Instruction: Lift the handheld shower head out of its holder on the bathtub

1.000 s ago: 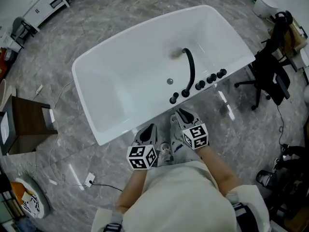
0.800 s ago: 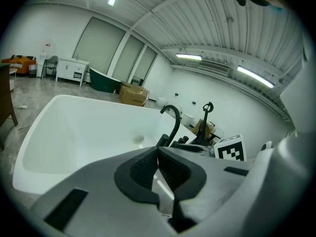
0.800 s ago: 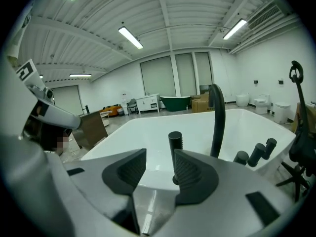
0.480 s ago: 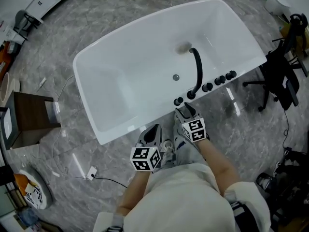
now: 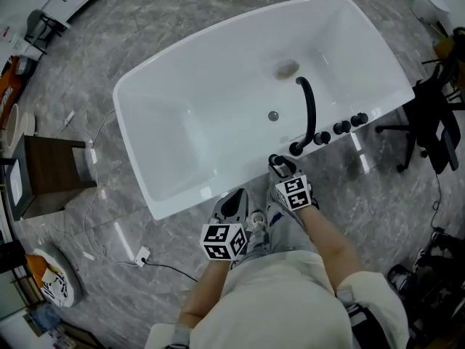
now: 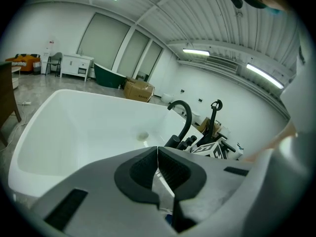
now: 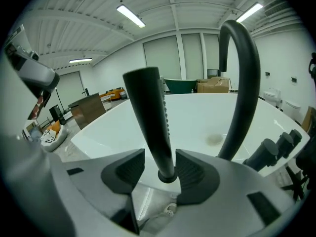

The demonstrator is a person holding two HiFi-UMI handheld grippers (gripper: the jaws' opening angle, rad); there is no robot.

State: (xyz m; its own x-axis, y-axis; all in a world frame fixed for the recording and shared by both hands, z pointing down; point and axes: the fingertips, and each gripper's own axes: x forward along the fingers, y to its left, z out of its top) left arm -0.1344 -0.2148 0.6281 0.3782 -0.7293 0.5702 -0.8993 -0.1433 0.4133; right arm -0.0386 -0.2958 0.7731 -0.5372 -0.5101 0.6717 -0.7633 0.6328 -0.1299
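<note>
I'm holding my right claw (image 7: 160, 171), its jaws just opened wide, astride the shower head (image 7: 148, 117) standing on the tub (image 7: 207, 112) rim, meaning to close squarely and lift straight, left claw (image 6: 158, 168) clenched empty.

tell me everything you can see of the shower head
The shower head is a slim black wand with a row of small holes down one side. It stands nearly upright, its lower end in a round collar on the near rim of the white bathtub, left of the curved black spout. It sits between the jaws of the right gripper, which have just been opening; neither pad visibly presses it.
</note>
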